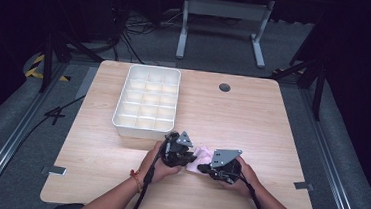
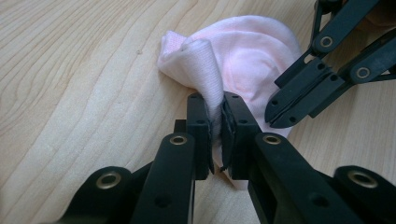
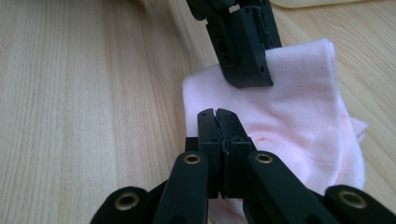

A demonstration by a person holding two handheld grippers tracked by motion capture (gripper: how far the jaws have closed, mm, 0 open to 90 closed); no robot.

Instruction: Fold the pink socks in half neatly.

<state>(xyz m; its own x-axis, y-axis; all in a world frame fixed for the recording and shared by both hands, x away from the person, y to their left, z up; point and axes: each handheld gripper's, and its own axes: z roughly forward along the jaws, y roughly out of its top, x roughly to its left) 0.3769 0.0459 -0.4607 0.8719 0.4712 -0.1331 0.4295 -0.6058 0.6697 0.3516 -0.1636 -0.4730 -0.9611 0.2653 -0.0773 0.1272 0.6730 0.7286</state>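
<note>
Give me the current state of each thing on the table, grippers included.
Pink sock: bunched on the table, pinched by both grippers.
Left gripper: shut on a fold of the sock.
Right gripper: shut on the sock's edge.
White divided tray: upright, its compartments look empty.
Table: bare wood around the sock.

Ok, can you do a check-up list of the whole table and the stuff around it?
Surface: wooden table, with a round hole near the far edge.
Job's things: pink sock lying on the table; white divided tray, compartments look empty.
Clutter: nothing seen.
Grippers: left gripper pinches a fold of the sock; right gripper shut on the sock's edge.
Cables: one trails from each gripper; more on the floor behind.
Surroundings: grey floor, white stand, dark curtains.
</note>
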